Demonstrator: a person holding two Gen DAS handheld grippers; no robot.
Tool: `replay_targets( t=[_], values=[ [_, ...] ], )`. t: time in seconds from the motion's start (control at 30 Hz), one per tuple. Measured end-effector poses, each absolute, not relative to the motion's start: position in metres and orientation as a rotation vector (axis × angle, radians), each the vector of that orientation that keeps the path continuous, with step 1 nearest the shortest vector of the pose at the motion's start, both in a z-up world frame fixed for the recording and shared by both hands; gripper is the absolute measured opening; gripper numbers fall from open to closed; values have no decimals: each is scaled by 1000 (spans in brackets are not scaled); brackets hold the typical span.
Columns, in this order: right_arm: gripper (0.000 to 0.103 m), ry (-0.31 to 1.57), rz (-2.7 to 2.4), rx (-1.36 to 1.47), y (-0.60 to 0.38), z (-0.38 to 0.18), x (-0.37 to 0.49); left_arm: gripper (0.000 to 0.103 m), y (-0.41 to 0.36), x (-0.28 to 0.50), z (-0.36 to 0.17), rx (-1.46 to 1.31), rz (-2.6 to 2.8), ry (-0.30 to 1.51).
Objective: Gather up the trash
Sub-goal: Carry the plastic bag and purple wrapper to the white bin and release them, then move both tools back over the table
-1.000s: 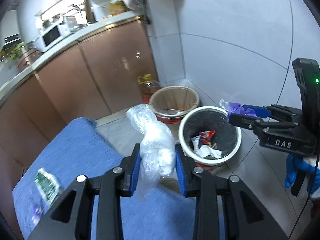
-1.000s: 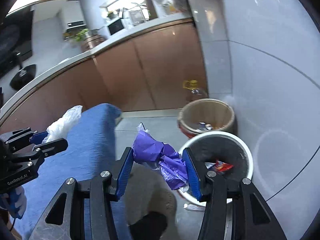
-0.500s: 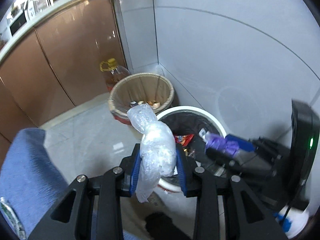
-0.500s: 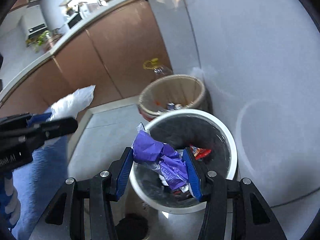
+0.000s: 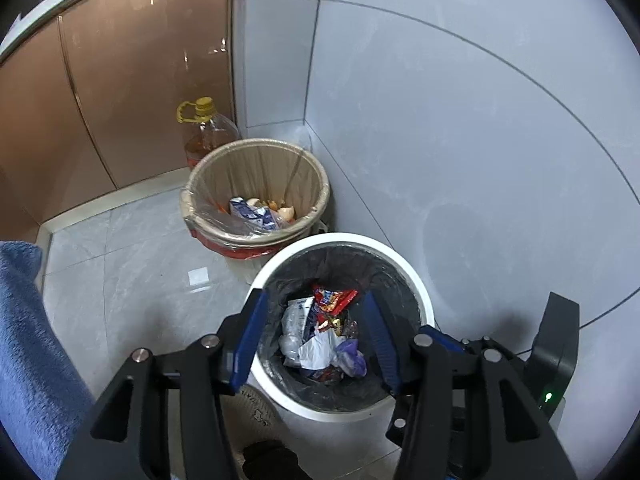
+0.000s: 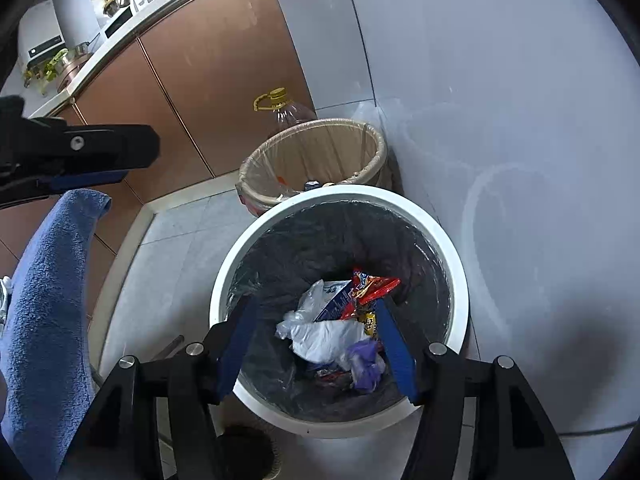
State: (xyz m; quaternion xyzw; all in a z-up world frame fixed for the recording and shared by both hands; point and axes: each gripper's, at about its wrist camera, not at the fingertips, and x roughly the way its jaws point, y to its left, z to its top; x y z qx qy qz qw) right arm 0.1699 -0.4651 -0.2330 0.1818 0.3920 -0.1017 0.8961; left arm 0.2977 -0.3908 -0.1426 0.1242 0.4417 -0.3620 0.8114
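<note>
We have both claws poised over the white bin (image 5: 416, 280), which stands on the floor just in front of a tan bin (image 5: 320, 176) in the corner of the tiled wall. Our left gripper (image 5: 316, 340) has its jaws opening and nothing between the blue pads; the same goes for our right gripper (image 6: 316, 344), opening and empty. The trash lies straight below both, at the bottom of the black liner: a white plastic bag (image 6: 324, 336), a crumpled purple wrapper (image 6: 366, 360) just beside it, and a red snack packet (image 6: 372, 284) toward the far side. In the left view the same pile shows, the white bag (image 5: 316, 348) and the purple wrapper (image 5: 352, 360) touching. As we judge it, this load is dropped, so the next move turns on what remains outside the bin, and that lies away from both claws, back toward the blue cloth (image 6: 44, 312) at our left. The left hand sits on that side, so we reckon it is the nearer one for another pick-up. Much is hard to make out: the cloth is cut off by the picture edge, and a small pale thing at its far left rim is too clipped to name. The bottle (image 5: 204, 132) behind the tan bin is half hidden, and a dark rounded shape below the gripper bodies we cannot identify.
</note>
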Motion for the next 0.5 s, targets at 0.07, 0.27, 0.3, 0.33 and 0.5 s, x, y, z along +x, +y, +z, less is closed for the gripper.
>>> replay_targets(
  t=[0.07,0.27,0.3,0.33,0.5],
  values=[
    [60,808,-210,376,-463,-230,170,49,-381,292,-137,257,-754,931],
    [64,759,-201,361,-443,-203,165,49,-337,278,-111,235,-670,859],
    [65,753,-198,355,-441,-200,167,49,-330,274,-107,236,-657,845],
    [67,739,-192,346,-435,-192,165,49,-319,269,-100,236,-637,826],
    [70,692,-166,318,-414,-162,157,52,-273,244,-79,232,-571,766]
  ],
)
